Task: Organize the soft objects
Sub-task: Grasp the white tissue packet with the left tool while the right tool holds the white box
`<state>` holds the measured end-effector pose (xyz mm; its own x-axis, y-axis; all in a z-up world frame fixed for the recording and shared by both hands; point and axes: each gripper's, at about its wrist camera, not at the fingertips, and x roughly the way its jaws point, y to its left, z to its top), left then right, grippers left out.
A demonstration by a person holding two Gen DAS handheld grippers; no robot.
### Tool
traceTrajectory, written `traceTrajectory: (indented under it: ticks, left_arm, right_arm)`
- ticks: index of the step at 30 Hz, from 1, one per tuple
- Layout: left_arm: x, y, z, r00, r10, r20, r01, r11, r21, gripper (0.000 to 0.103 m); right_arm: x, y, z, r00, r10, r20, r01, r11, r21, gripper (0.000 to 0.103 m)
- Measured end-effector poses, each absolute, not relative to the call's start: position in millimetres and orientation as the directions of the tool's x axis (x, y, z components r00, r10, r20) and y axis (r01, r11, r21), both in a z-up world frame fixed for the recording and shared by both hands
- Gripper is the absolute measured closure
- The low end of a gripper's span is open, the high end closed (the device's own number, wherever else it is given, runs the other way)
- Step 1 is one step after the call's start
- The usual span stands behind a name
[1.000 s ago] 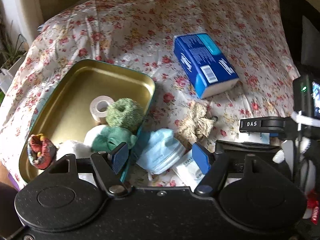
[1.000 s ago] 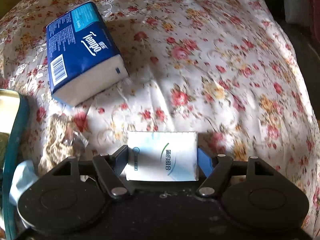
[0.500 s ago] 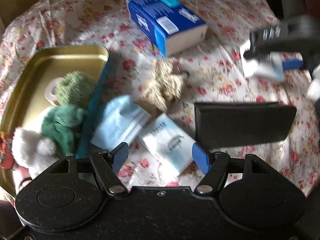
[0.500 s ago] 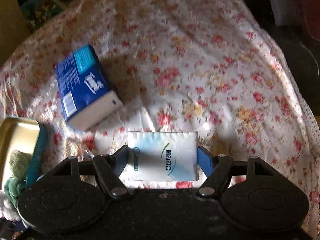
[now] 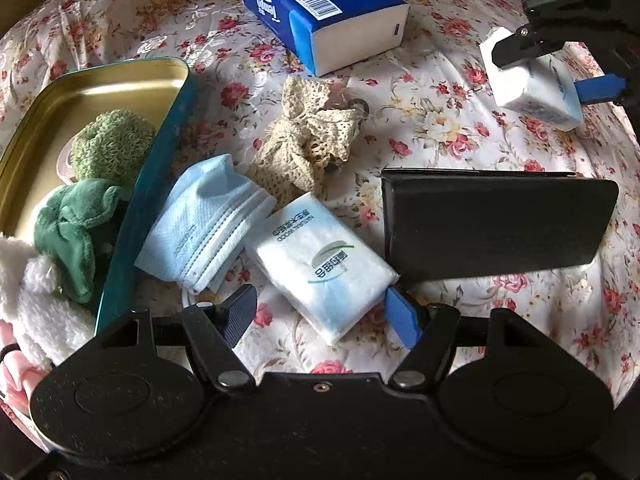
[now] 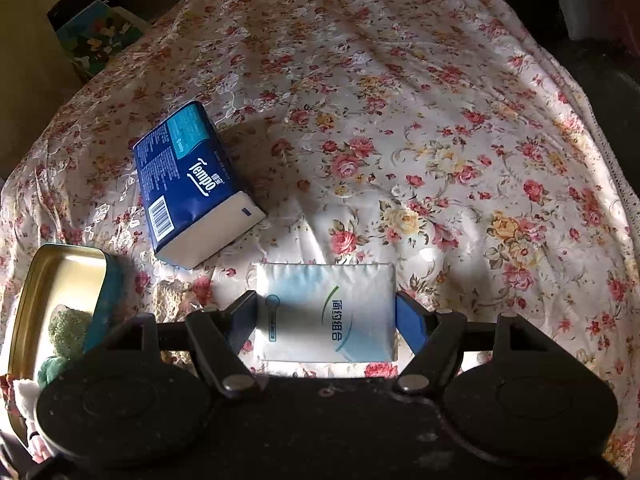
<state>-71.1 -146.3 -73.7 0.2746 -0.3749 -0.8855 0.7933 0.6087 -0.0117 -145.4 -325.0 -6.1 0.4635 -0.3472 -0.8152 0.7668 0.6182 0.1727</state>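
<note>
Left tongs (image 5: 320,316) have dropped, jaws apart around white tissue pack (image 5: 320,266) on floral bedspread (image 5: 440,100). Right tongs (image 6: 325,316) clamp second tissue pack (image 6: 326,312). Risk: slippery wrapper squirting sideways.

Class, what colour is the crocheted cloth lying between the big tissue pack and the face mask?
Beige: the crocheted cloth shows best in the left wrist view.

Two small tissue packs: one lying on the cloth (image 5: 320,268), one held clear of it (image 6: 326,312). One large blue Tempo tissue pack (image 5: 320,12). One blue face mask (image 5: 204,220). One beige lace scrunchie (image 5: 308,140). One black wallet (image 5: 492,224). One tin tray (image 5: 100,80), containing one green knitted scrunchie (image 5: 108,144), one green cloth scrunchie (image 5: 72,232), one tape roll (image 5: 64,164), one white fluffy item (image 5: 28,288).
</note>
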Motion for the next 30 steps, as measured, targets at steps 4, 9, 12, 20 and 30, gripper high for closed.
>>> traceTrajectory:
  ticks: [4, 9, 12, 20, 30]
  left_arm:
    - [-70.7, -152.1, -72.4, 0.263, -0.383, -0.885, 0.789, 0.614, -0.031, 0.036]
    - [-66.5, -157.2, -71.7, 0.261, -0.378, -0.888, 0.763, 0.644, -0.05, 0.036]
    - [-65.1, -158.9, -72.5, 0.266, -0.371, -0.89, 0.754, 0.655, -0.048, 0.035]
    - [-58.8, -160.3, -81.2, 0.268, -0.319, -0.909, 0.731, 0.682, -0.023, 0.029]
    - [-48.5, -157.5, -86.3, 0.284, -0.291, -0.914, 0.69, 0.724, -0.017, 0.03]
  right_arm:
    - [-144.9, -325.5, -9.0, 0.459, -0.338, -0.822, 0.769, 0.615, 0.176, 0.031]
    - [-143.4, -323.8, -10.5, 0.452, -0.336, -0.826, 0.767, 0.619, 0.168, 0.031]
    - [-142.3, -322.8, -11.5, 0.447, -0.338, -0.828, 0.766, 0.622, 0.16, 0.031]
    - [-140.2, -320.7, -13.1, 0.437, -0.348, -0.83, 0.762, 0.633, 0.136, 0.031]
    - [-137.6, -316.3, -13.4, 0.435, -0.356, -0.827, 0.749, 0.652, 0.114, 0.031]
